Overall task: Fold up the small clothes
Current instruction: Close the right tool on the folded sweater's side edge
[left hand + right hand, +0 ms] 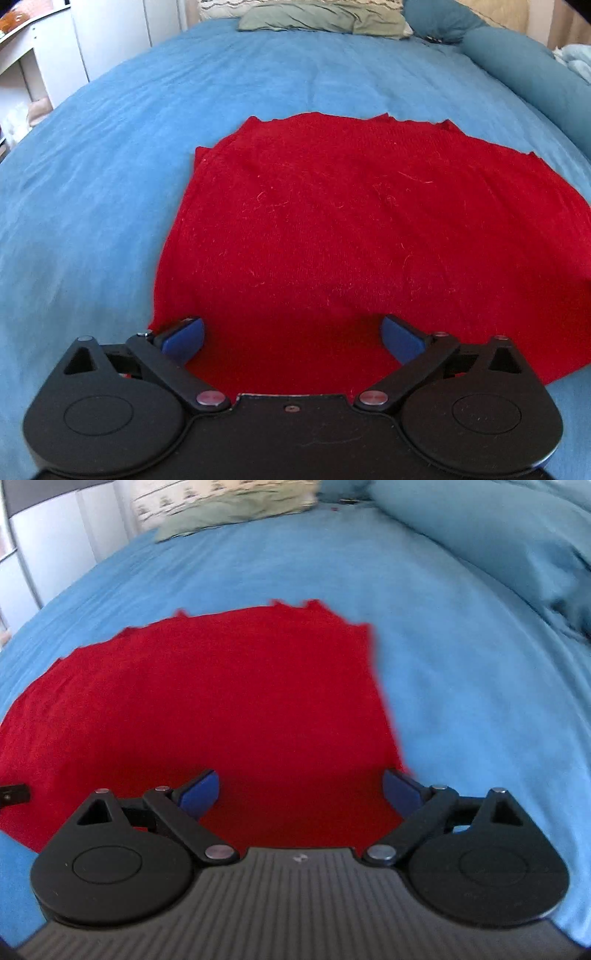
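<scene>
On a bed spread with a blue cotton cover [110,184], a flat red knitted garment [332,221] lies smoothed out, filling the middle of the left wrist view from about 9 o'clock across to 3 o'clock. At 6 o'clock in that view the left gripper [291,338], black with blue pads, stands with its jaws spread wide; the near hem of the red knit shows between the pads, and neither pad presses on it. A white shelf unit [33,55] sits at 10 o'clock beside the bed, a crumpled olive-green cloth [317,18] lies at 12 o'clock at the far edge of the cover, and a long teal bolster pillow [524,66] runs down from 1 o'clock to 3 o'clock.

In the right wrist view the same red garment [207,701] spreads from 9 o'clock to the centre, its right edge at about 1 o'clock of the gripper. The right gripper [301,792] at 6 o'clock is likewise splayed fully apart over the garment's near right corner, gripping nothing. Teal pillows [498,535] pile up at 2 o'clock.
</scene>
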Action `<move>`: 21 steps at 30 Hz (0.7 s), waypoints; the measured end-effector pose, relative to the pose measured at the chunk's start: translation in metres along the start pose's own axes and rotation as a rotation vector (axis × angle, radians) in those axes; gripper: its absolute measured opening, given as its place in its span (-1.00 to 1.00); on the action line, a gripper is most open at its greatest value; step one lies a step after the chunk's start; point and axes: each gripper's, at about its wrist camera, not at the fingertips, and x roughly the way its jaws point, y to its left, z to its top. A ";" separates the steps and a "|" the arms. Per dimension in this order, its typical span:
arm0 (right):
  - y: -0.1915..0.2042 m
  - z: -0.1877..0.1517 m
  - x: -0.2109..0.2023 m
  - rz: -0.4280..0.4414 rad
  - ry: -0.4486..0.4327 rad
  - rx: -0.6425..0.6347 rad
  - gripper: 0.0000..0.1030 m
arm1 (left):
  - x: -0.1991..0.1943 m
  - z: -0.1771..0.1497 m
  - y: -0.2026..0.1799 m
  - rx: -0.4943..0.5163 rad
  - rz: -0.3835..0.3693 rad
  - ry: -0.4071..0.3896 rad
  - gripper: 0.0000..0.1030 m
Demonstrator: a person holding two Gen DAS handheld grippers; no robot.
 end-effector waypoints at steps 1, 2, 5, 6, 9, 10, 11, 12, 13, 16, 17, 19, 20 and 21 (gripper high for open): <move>-0.004 -0.001 -0.003 -0.049 0.011 -0.004 1.00 | 0.001 0.006 -0.004 0.004 0.006 0.008 1.00; -0.012 0.000 -0.004 -0.099 0.036 -0.007 1.00 | 0.000 0.012 -0.009 0.011 0.011 0.012 1.00; -0.036 0.004 -0.031 -0.032 0.027 0.071 1.00 | -0.017 0.033 -0.024 0.024 0.015 -0.006 1.00; -0.044 0.006 -0.042 0.018 0.015 0.097 1.00 | -0.026 0.037 -0.029 0.027 0.008 -0.020 1.00; -0.050 0.018 -0.055 0.090 0.023 0.101 1.00 | -0.047 0.050 -0.050 0.067 -0.018 -0.053 1.00; -0.051 0.022 -0.055 0.112 0.033 0.089 1.00 | -0.049 0.056 -0.059 0.091 -0.029 -0.057 1.00; -0.054 0.024 -0.055 0.124 0.045 0.077 1.00 | -0.048 0.061 -0.068 0.113 -0.041 -0.058 1.00; -0.052 0.027 -0.047 0.134 0.066 0.068 1.00 | -0.045 0.066 -0.077 0.131 -0.051 -0.062 1.00; -0.052 0.029 -0.037 0.139 0.086 0.065 1.00 | -0.041 0.070 -0.084 0.140 -0.057 -0.066 1.00; -0.056 0.028 -0.006 0.157 0.138 0.097 0.67 | -0.019 0.080 -0.098 0.120 -0.062 -0.035 1.00; -0.059 0.026 0.006 0.168 0.151 0.115 0.59 | -0.010 0.082 -0.101 0.097 -0.063 -0.014 1.00; -0.058 0.022 0.015 0.171 0.128 0.118 0.57 | 0.008 0.084 -0.103 0.060 -0.056 0.022 1.00; -0.056 0.021 0.015 0.171 0.112 0.114 0.57 | 0.014 0.083 -0.103 0.050 -0.052 0.033 1.00; -0.055 0.022 0.017 0.171 0.105 0.114 0.57 | 0.022 0.083 -0.104 0.041 -0.042 0.044 1.00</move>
